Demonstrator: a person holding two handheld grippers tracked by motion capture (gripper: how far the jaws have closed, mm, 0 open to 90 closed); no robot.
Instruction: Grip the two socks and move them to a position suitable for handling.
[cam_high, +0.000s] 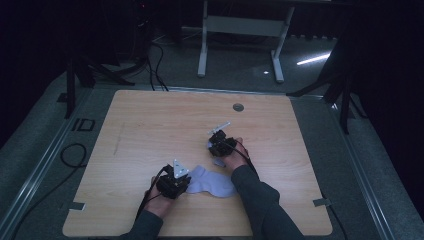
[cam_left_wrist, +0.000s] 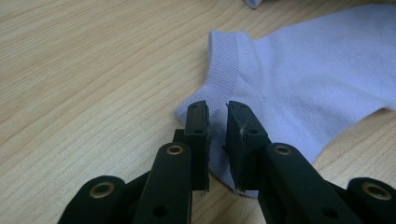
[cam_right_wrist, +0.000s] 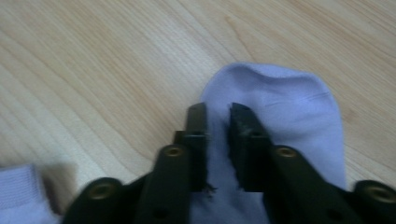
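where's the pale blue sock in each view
High view: sock lies near the front edge, between the two hands.
Left gripper view: sock fills the right side, its ribbed cuff nearest the jaws.
Right gripper view: sock at centre, rounded toe end up.
Shared landmark: the light wooden table.

The high view looks forward and down on the whole table from the person's side, while each gripper view peers along its own jaws, close above the wood, sharing the pale sock.
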